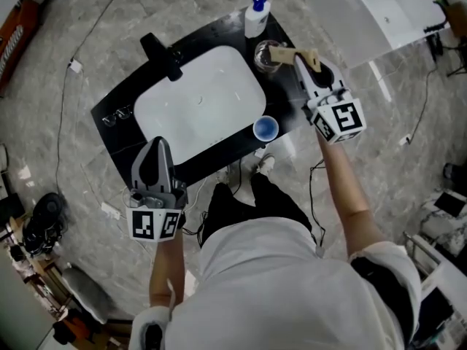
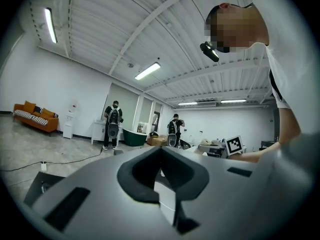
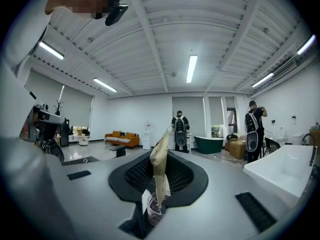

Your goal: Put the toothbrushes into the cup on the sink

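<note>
A toothbrush in a tan paper wrapper (image 1: 283, 54) sticks out of my right gripper (image 1: 303, 58), which is shut on it at the sink's back right. The wrapper's far end reaches the clear glass cup (image 1: 265, 57) on the black counter. In the right gripper view the wrapped toothbrush (image 3: 160, 169) stands between the jaws, its lower end inside the clear cup (image 3: 155, 211). My left gripper (image 1: 156, 148) hovers at the counter's front left edge, shut and holding nothing. In the left gripper view only its own jaws (image 2: 162, 184) and the room beyond show.
The white basin (image 1: 197, 104) fills the black counter (image 1: 219, 31). A black faucet (image 1: 162, 54) stands at its back, a white soap bottle with a blue cap (image 1: 256, 14) beside the glass cup, a blue cup (image 1: 265, 128) at the front right, eyeglasses (image 1: 117, 115) at the left.
</note>
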Demonstrator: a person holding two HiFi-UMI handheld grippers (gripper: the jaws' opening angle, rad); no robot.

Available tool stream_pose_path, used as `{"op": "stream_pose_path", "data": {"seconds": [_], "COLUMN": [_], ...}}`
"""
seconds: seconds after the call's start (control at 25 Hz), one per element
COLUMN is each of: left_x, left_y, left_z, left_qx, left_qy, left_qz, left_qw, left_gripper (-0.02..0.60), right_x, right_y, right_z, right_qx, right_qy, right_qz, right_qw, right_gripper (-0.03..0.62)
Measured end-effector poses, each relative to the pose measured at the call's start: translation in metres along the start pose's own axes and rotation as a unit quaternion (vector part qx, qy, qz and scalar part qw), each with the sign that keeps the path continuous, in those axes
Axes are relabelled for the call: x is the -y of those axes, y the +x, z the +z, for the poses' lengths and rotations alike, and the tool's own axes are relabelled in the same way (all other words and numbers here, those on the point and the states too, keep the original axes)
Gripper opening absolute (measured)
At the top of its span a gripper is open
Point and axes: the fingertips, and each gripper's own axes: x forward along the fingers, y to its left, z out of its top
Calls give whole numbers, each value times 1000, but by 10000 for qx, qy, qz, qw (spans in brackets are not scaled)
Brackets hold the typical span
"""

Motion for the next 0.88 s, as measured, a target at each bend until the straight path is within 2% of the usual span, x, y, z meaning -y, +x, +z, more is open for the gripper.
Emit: {"op": "stream_pose_path", "data": {"seconds": [0.76,0.88], "left_x": [0,-2], "left_y": [-1,-6], "left_z": [-19,-23], "left_qx": [-136,-219], "left_qy": [-140,-112], "left_qz": [107,151], "left_qw": [9998,9996], "left_gripper": [3,3], "right_x": [15,15], "right_y": [26,32], "right_z": [-56,-64], "right_qx": [-355,-334], "right_qy": [-44,73], "right_qz": [-64,-95], "right_qw": [9993,9994], "right_gripper": [74,74]}}
